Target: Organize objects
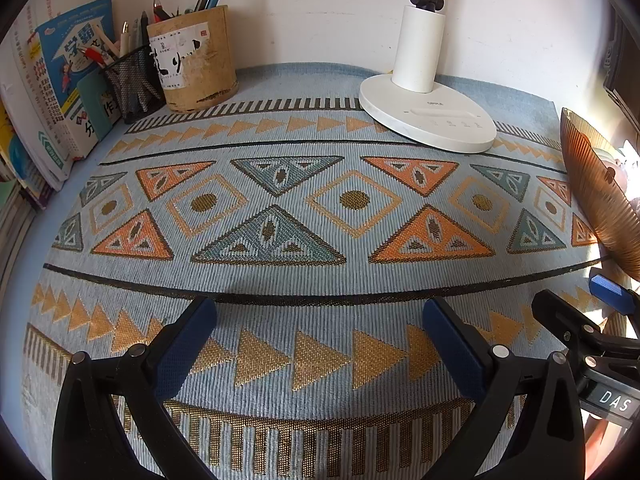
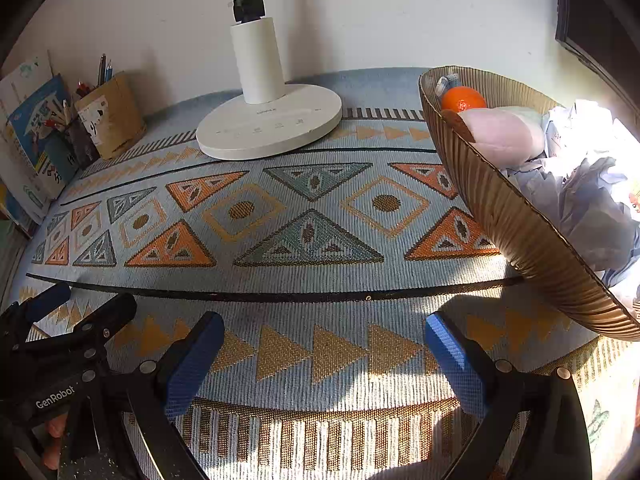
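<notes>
Both of your tongs are spread wide and hold nothing: the left tongs (image 1: 320, 344) and the right tongs (image 2: 324, 348) hover low over the patterned cloth (image 1: 304, 216) on the tabletop, side by side and near each other. The things to organize seem to lie already in the ribbed brown bowl (image 2: 520, 236) at your right: an orange (image 2: 463, 100), a soft pink thing (image 2: 504, 136) and crumpled paper (image 2: 588, 200). The bowl's rim hangs just beside your right tongs, so a quick turn to the right can knock it and spill the paper or let the orange roll out. The paper is light and heaped high, so it can slide over the rim easily. The two tongs can also hit each other if you bring them closer. The white lamp base (image 1: 428, 116) stands at the back, and the pen holder (image 1: 192, 60) with the mesh cup (image 1: 132, 80) and books (image 1: 60, 80) fill the left back corner. The middle of the cloth is free, so I think you have the most room there.
</notes>
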### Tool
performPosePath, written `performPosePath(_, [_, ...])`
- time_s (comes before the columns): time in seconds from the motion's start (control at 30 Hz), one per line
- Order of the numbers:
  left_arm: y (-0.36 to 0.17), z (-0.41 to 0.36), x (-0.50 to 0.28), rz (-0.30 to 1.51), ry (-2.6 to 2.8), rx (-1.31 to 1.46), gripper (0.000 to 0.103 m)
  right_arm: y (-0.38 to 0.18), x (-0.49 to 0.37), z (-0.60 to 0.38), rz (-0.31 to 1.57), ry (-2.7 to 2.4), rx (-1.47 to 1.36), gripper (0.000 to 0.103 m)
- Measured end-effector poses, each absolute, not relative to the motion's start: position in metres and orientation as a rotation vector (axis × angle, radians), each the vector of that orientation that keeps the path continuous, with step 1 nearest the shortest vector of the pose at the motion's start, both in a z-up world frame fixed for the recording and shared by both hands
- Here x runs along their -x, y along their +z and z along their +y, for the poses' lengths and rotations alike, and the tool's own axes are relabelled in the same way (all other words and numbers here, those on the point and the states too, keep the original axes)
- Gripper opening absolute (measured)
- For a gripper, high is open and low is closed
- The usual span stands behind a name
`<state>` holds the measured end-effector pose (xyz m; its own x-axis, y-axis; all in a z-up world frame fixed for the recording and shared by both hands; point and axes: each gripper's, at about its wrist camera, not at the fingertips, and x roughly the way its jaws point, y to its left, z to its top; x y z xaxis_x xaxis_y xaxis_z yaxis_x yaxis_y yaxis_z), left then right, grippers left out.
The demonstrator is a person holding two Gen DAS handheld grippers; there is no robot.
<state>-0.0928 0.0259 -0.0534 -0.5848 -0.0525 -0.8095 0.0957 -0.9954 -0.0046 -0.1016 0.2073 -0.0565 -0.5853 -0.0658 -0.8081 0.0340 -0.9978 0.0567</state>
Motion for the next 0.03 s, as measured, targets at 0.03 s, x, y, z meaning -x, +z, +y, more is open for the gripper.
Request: performPosePath(0.03, [-0.0533, 0.0256, 0.0928, 0.073, -2.724, -1.389, 0.103, -0.0565, 0.1016, 0.2073, -0.054, -2.748, -1.403, 0.101])
